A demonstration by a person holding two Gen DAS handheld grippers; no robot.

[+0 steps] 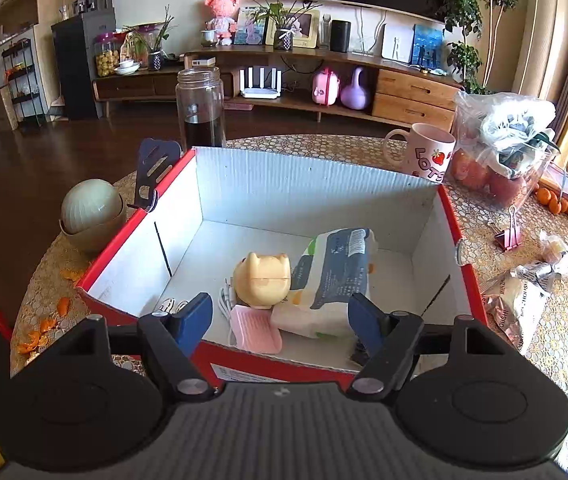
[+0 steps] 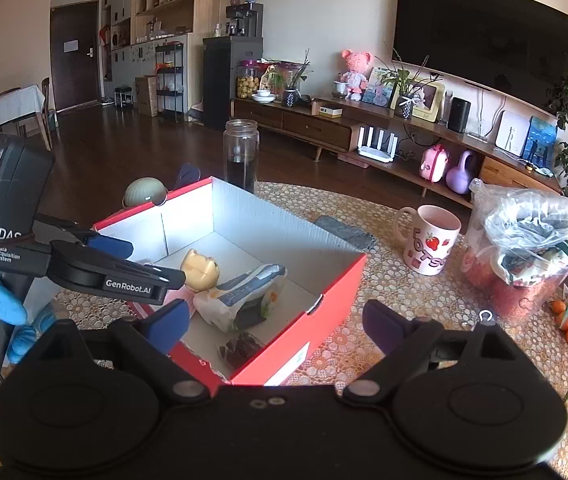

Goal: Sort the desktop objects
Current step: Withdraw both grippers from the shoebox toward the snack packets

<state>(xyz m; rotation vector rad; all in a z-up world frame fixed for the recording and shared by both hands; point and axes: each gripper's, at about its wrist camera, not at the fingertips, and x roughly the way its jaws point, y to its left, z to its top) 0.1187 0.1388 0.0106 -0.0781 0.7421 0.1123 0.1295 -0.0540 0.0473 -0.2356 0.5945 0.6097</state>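
The left gripper (image 1: 280,320) hangs over the near edge of the red cardboard box (image 1: 387,196), its blue fingers (image 1: 194,318) spread wide with nothing between them. The right gripper (image 2: 280,322) is likewise spread and empty, poised above the box's near right corner.

Reading left to right in the left wrist view: orange peel scraps (image 1: 44,330) litter the lace-covered table (image 1: 523,224) at the left edge, with a green domed container (image 1: 90,210) behind them, just beside the box's left wall. A dark phone stand (image 1: 154,170) rises at the box's far left corner, and a glass jar (image 1: 200,106) with dark contents stands behind it. Inside the box lie a white cable (image 1: 226,300), a pink ridged case (image 1: 255,329), a yellow animal-shaped toy (image 1: 262,280) and a tissue pack (image 1: 331,276) touching the toy. To the right of the box stand a strawberry mug (image 1: 427,154) and a plastic bag (image 1: 503,140); nearer lie a pink binder clip (image 1: 509,234) and snack wrappers (image 1: 519,304).
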